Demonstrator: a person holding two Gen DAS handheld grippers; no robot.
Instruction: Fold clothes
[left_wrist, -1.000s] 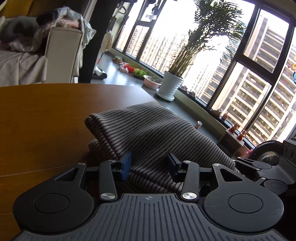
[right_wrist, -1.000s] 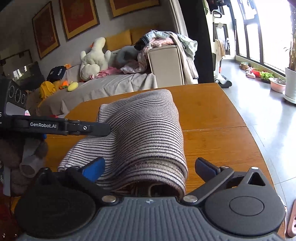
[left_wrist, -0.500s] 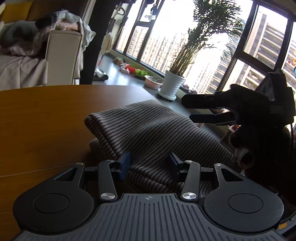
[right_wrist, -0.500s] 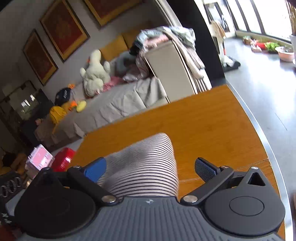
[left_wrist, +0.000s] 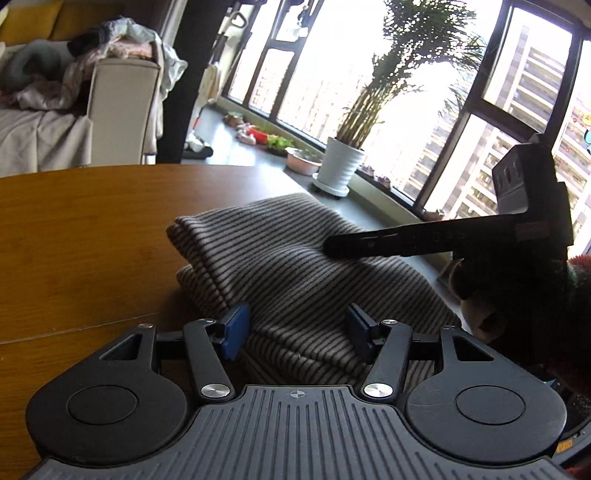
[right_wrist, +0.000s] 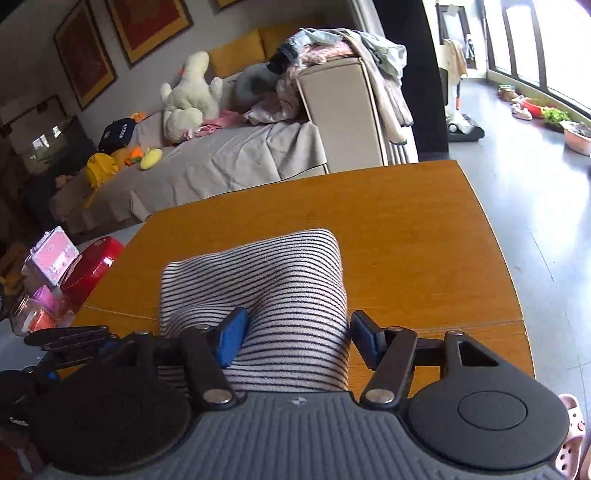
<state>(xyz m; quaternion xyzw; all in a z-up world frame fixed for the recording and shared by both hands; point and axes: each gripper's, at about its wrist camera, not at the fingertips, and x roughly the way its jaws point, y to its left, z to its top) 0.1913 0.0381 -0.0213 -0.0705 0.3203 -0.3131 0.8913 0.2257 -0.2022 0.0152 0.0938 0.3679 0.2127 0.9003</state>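
A folded striped knit garment (left_wrist: 280, 266) lies on the wooden table (left_wrist: 81, 229). My left gripper (left_wrist: 295, 328) is open, its blue pads on either side of the garment's near edge. The right gripper's finger (left_wrist: 399, 243) presses on top of the garment from the right. In the right wrist view the garment (right_wrist: 266, 280) lies between the open fingers of my right gripper (right_wrist: 297, 341), with the left pad sunk into the fabric. The left gripper (right_wrist: 66, 339) shows at the left edge there.
A sofa with plush toys and piled clothes (right_wrist: 229, 122) stands beyond the table. A red container and pink boxes (right_wrist: 70, 266) sit off the table's left edge. A potted plant (left_wrist: 340, 170) stands by the windows. The table's right edge (right_wrist: 498, 258) drops to the floor.
My right gripper tilted down onto the garment and narrowed its jaws while staying open. In the left wrist view its finger came down onto the fabric. The left gripper barely moved.
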